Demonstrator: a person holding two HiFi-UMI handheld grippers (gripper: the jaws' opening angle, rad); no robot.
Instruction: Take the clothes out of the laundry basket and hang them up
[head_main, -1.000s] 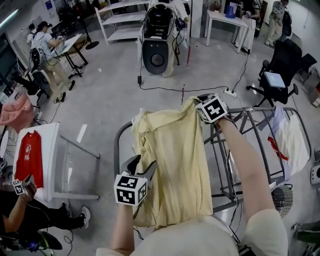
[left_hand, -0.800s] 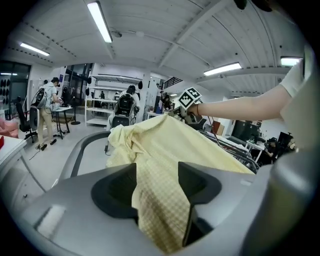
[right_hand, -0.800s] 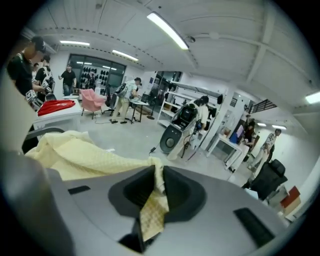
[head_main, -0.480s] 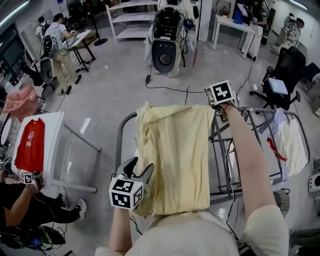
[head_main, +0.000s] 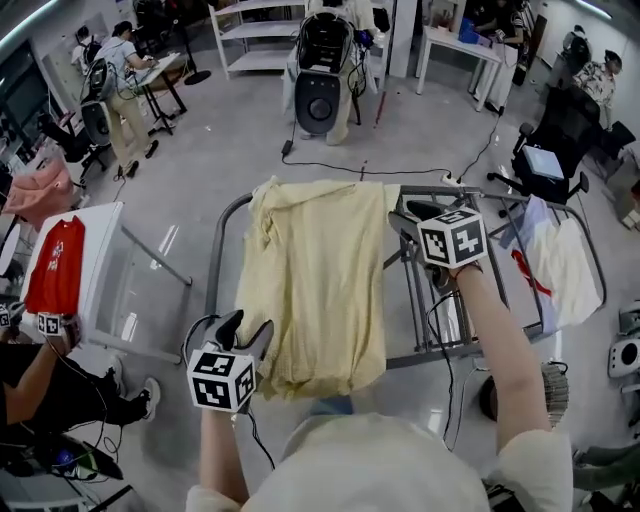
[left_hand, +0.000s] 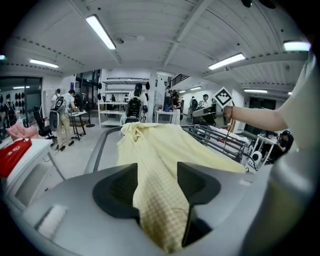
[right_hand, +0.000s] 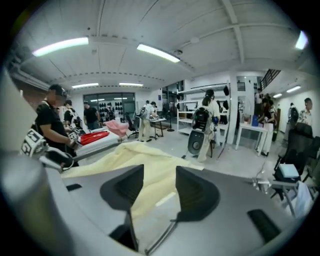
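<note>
Grey workshop floor lies round the drying rack (head_main: 413, 300), with people at benches beyond its far side and, left of the rack, a white table (head_main: 100, 295) carrying a red garment (head_main: 60, 285). At the rack's near left corner our left gripper (head_main: 248, 323) has its jaws spread wide, a fold of the yellow shirt (head_main: 315, 270) running between them; the pads do not seem to press on it. The shirt lies draped over the rack's left half, far rail to near rail. We judge the step to be squaring it up: pinch only the hem edge, not a thick bunch, and draw it gently toward the near rail, so the collar end does not slide off the far rail. Over the rack's middle rails, just right of the shirt, our right gripper (head_main: 408, 218) has just been opening its jaws and has nothing between them; it should come down from above to flatten that edge, so its tips catch no rail. On the rack's right wing hangs a white garment (head_main: 565, 275).

The shirt's near hem drops behind our own chest, its sleeves are out of sight, and we find no laundry basket in any view. A round wire thing (head_main: 568, 400) below the rack's right end is cut off by our arm; we cannot say what it is
</note>
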